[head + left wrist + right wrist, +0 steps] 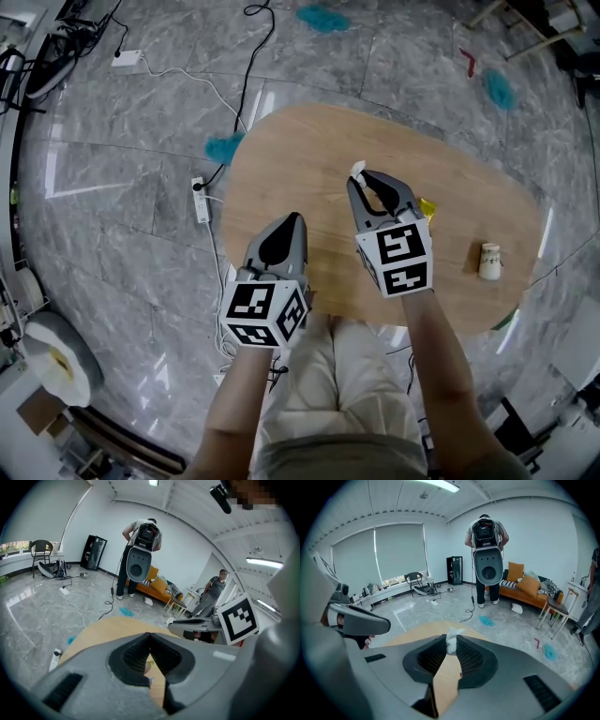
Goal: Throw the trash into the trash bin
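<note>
My right gripper [361,174] hangs over the middle of the oval wooden table [309,150], shut on a small crumpled white scrap of trash [357,168]. In the right gripper view the scrap [451,642] sits pinched between the jaw tips [451,638]. My left gripper [296,217] hovers over the table's near left part, jaws shut with nothing between them [149,634]. A yellow wrapper [427,207] peeks out from behind the right gripper. A small white cup-like piece [488,261] lies on the table at the right.
A round white container [58,361] with something yellow inside stands on the floor at the lower left. Teal scraps [223,147] [323,17], a power strip [200,199] and cables lie on the marble floor. A person [486,550] stands beyond the table, with a sofa [529,590] behind.
</note>
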